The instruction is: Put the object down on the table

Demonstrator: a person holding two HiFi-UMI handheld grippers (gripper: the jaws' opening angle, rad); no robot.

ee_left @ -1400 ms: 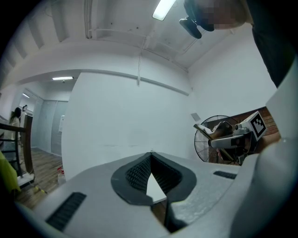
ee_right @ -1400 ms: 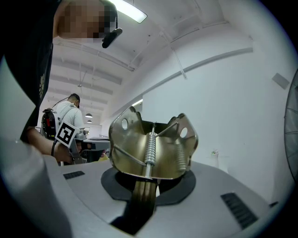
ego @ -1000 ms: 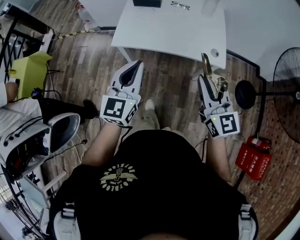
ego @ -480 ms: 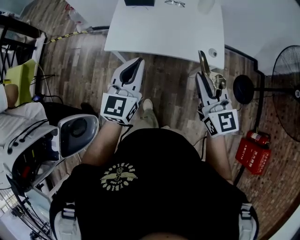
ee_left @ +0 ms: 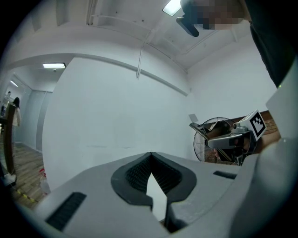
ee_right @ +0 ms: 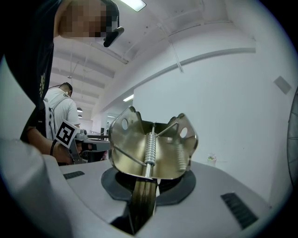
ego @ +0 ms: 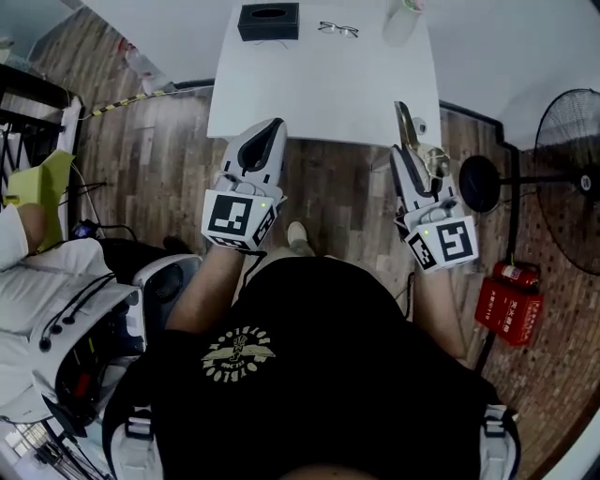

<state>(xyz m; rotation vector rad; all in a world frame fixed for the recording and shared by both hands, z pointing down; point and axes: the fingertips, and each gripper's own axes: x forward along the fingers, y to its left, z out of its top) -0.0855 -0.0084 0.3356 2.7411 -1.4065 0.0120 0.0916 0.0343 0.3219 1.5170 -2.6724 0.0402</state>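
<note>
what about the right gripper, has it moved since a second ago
Yes, forward: the brass spring clip in the right gripper now reaches further over the white table.

The metal object is shiny brass-gold. The left gripper and right gripper are pale grey with black pads and black-and-white square markers. The table is white, the box black, the floor brown wood-grain planks, the shirt black with a gold emblem.

2 grippers: left gripper, right gripper. 1 brass spring clip, 1 counter, 1 black box, 1 pair of glasses, 1 fan.
</note>
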